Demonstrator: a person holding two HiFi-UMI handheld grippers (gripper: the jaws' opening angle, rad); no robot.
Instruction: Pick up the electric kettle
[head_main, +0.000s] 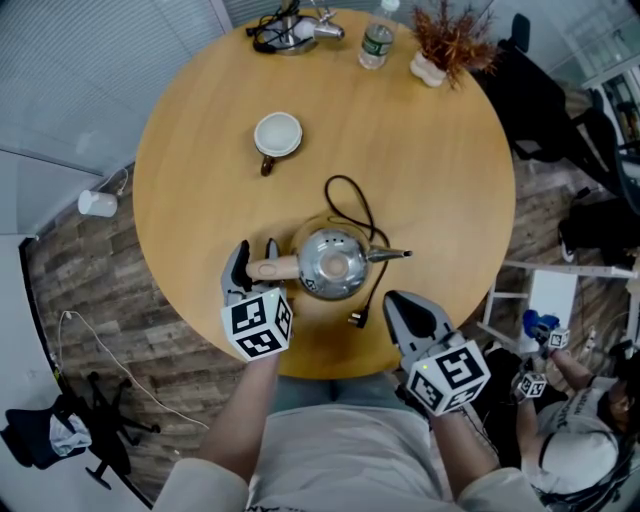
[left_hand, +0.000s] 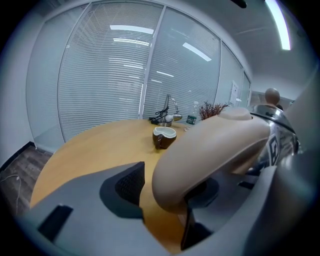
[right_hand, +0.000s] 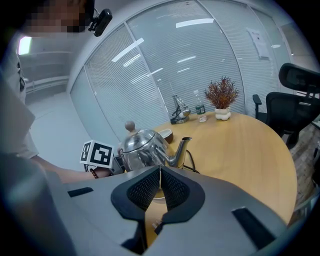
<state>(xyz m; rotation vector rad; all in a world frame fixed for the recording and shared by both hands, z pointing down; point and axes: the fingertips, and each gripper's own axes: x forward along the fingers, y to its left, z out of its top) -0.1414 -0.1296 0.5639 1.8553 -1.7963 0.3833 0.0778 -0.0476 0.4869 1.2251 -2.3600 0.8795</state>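
The steel electric kettle (head_main: 332, 264) stands on its base near the front of the round wooden table (head_main: 200, 180), spout to the right, beige handle (head_main: 272, 268) to the left. My left gripper (head_main: 256, 252) straddles that handle. In the left gripper view the handle (left_hand: 215, 150) lies between the jaws, with a gap showing to the left pad (left_hand: 131, 182), so the gripper is open. My right gripper (head_main: 398, 300) hovers at the table's front edge, right of the kettle (right_hand: 142, 147). Its pads (right_hand: 150, 187) meet with nothing between them.
The kettle's black cord (head_main: 355, 210) loops behind it, and its plug lies near the front edge. A brown-and-white cup (head_main: 277, 135) sits behind and to the left. A water bottle (head_main: 377, 38), a dried plant (head_main: 447, 40) and a cable tangle (head_main: 292, 30) line the far rim. Office chairs (head_main: 560, 110) stand to the right.
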